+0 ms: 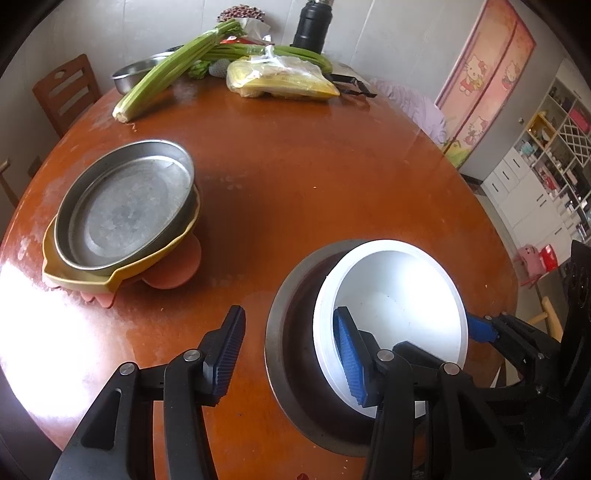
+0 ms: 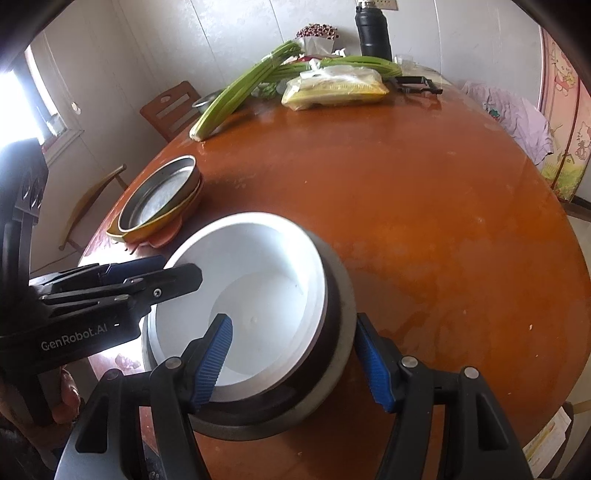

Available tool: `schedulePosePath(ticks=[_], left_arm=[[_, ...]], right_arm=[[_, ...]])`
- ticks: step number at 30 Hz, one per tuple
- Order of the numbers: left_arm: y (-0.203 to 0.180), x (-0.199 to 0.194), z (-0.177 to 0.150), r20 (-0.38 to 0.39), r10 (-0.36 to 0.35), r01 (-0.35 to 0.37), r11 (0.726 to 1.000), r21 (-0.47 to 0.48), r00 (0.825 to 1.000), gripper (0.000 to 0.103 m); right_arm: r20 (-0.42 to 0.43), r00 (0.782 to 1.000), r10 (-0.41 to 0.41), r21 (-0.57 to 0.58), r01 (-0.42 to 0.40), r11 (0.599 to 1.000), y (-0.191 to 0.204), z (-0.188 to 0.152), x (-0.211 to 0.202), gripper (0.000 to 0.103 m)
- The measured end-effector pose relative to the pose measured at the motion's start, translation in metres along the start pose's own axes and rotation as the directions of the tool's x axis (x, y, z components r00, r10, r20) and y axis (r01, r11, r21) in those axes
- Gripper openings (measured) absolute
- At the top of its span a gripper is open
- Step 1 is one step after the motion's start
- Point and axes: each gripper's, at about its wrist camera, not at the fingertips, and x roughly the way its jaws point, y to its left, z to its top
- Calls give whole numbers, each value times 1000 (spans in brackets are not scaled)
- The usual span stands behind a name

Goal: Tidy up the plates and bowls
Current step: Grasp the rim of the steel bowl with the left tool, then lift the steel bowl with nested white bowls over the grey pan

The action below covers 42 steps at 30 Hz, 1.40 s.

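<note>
Sitting tilted inside dark metal bowl [image 2: 332, 354]: white bowl [image 2: 255, 291]; left gripper [image 1: 291, 354] and right gripper [image 2: 295, 365] straddle rims, fingers open.

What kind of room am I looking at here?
Most likely a home dining room. A round wooden table holds celery and stacked dishes, wooden chairs stand around it, and a cartoon-cat wardrobe stands behind.

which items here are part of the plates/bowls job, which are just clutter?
Job:
- white bowl sitting in dark metal bowl
- round steel pan on yellow plate and pink plate

Clutter:
- green celery stalks
- bagged yellow food
- black flask
- steel basin
</note>
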Motion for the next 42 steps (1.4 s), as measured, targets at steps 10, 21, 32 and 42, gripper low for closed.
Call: schedulePosePath(ticks=[10, 21, 32, 42], left_arm=[[-2, 12, -1, -25, -16, 16, 1000, 15, 1000, 51], [-3, 26, -4, -66, -50, 51, 999, 9, 997, 51], [-4, 31, -4, -93, -88, 86, 996, -23, 992, 49], [-3, 29, -1, -96, -84, 81, 996, -39, 992, 48]], right_arm=[[-4, 1000, 9, 3, -9, 1000, 2, 0, 3, 67], [-5, 1000, 15, -5, -15, 1000, 4, -2, 7, 69], [3, 999, 41, 7, -41, 999, 2, -3, 7, 69], [9, 999, 41, -1, -41, 999, 4, -2, 6, 69]])
